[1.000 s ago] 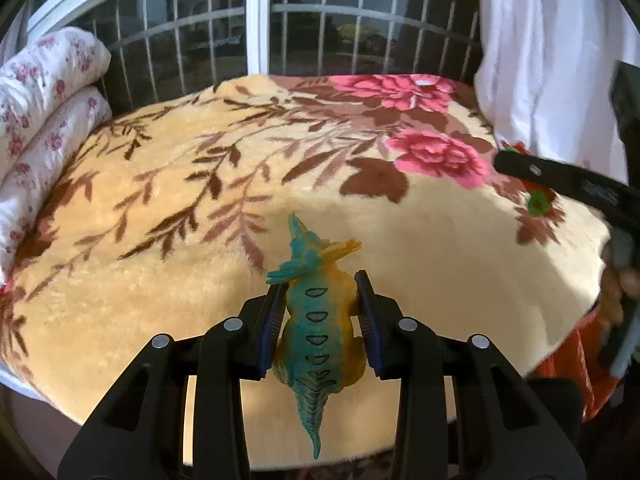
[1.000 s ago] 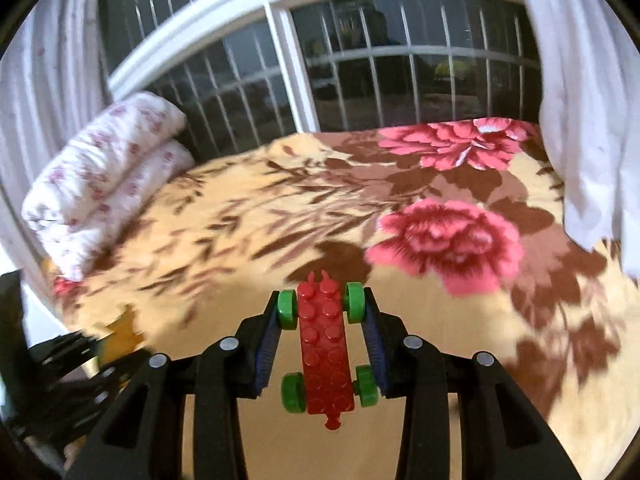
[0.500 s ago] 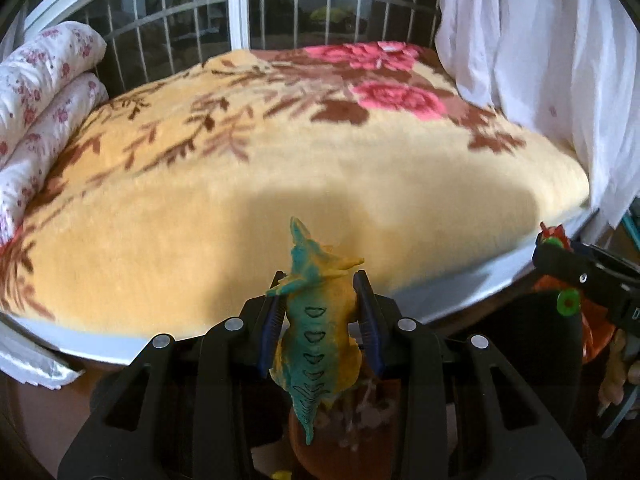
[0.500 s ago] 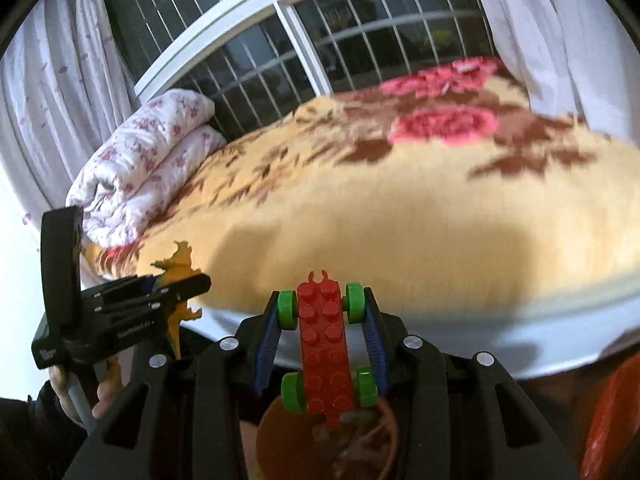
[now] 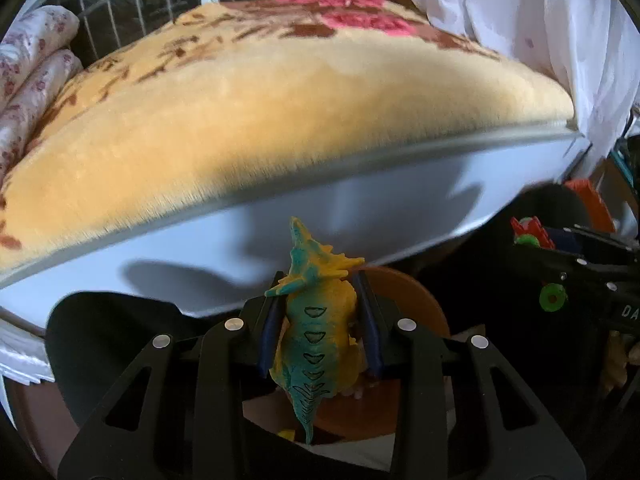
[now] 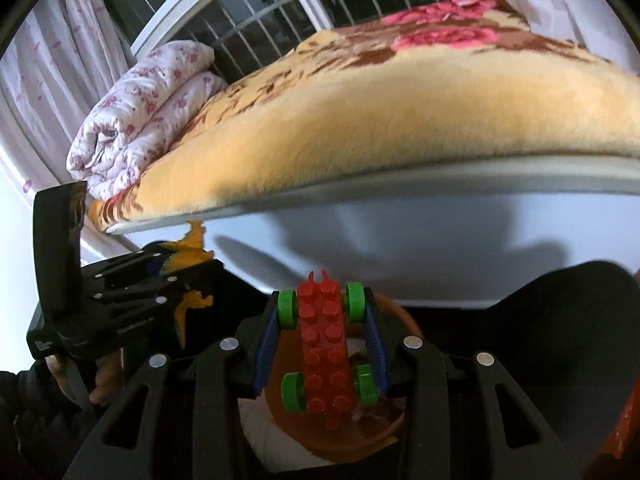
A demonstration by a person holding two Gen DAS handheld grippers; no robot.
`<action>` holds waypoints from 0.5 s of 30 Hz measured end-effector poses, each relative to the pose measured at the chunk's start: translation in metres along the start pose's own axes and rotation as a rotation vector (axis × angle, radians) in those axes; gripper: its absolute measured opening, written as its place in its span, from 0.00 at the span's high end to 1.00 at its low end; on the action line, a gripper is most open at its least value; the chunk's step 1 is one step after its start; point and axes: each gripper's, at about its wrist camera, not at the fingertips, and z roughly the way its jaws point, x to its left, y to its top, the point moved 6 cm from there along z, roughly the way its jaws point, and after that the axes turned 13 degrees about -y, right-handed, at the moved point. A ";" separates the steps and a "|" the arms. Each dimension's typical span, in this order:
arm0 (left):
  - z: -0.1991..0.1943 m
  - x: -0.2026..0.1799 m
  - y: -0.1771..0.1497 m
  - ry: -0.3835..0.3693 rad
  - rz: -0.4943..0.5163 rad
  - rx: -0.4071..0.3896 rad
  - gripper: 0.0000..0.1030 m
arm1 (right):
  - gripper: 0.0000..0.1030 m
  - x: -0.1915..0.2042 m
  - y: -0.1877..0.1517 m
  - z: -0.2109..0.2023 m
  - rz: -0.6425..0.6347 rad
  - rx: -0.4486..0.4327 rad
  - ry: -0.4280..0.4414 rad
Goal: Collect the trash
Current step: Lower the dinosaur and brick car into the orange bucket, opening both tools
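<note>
Two tools are showing, each one grasping a toy. The left tool is clenching a toy dinosaur between its blue pads; the dinosaur, yellow with teal back markings, is lying along the fingers with its head pointing forward and its tail trailing back toward the camera. The right tool is clenching a red toy car built of studded bricks, its four green wheels pressing against the blue pads on either side. Both tools are pointing downward in front of the bed's white side panel, and both toys are hanging above an orange bin whose round rim is showing below the fingers; its contents are too blurred to tell. In the right wrist view the left tool is sitting off to the left, a hand in a dark sleeve gripping its handle. In the left wrist view the right tool is entering from the right edge with the red car just visible. A yellow blanket with pink flowers is covering the bed, a rolled floral quilt is lying at its far left end, a barred window is standing behind, and a white curtain is hanging at the right.
</note>
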 end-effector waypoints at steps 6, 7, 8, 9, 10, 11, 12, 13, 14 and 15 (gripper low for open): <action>0.023 -0.003 -0.023 0.004 0.014 0.084 0.68 | 0.63 0.007 -0.009 0.014 -0.020 0.048 0.001; 0.027 -0.002 -0.025 0.002 0.011 0.096 0.67 | 0.63 0.006 -0.012 0.018 -0.018 0.063 0.001; 0.031 -0.002 -0.028 0.000 0.007 0.109 0.67 | 0.63 0.005 -0.014 0.022 -0.013 0.078 0.001; 0.034 -0.001 -0.031 -0.005 -0.001 0.125 0.67 | 0.63 0.004 -0.017 0.025 -0.011 0.093 0.002; 0.037 0.000 -0.033 -0.010 -0.006 0.135 0.68 | 0.63 0.003 -0.018 0.027 -0.011 0.102 0.000; 0.040 0.002 -0.035 -0.014 -0.013 0.147 0.67 | 0.63 0.003 -0.019 0.029 -0.013 0.111 -0.002; 0.042 0.002 -0.035 -0.018 -0.018 0.152 0.68 | 0.63 0.003 -0.021 0.031 -0.014 0.121 -0.002; 0.044 0.003 -0.036 -0.023 -0.024 0.158 0.68 | 0.63 0.003 -0.021 0.032 -0.014 0.125 -0.001; 0.045 0.004 -0.037 -0.026 -0.027 0.162 0.67 | 0.63 0.003 -0.022 0.034 -0.016 0.131 -0.001; 0.046 0.005 -0.038 -0.029 -0.032 0.169 0.68 | 0.63 0.003 -0.022 0.035 -0.019 0.135 -0.001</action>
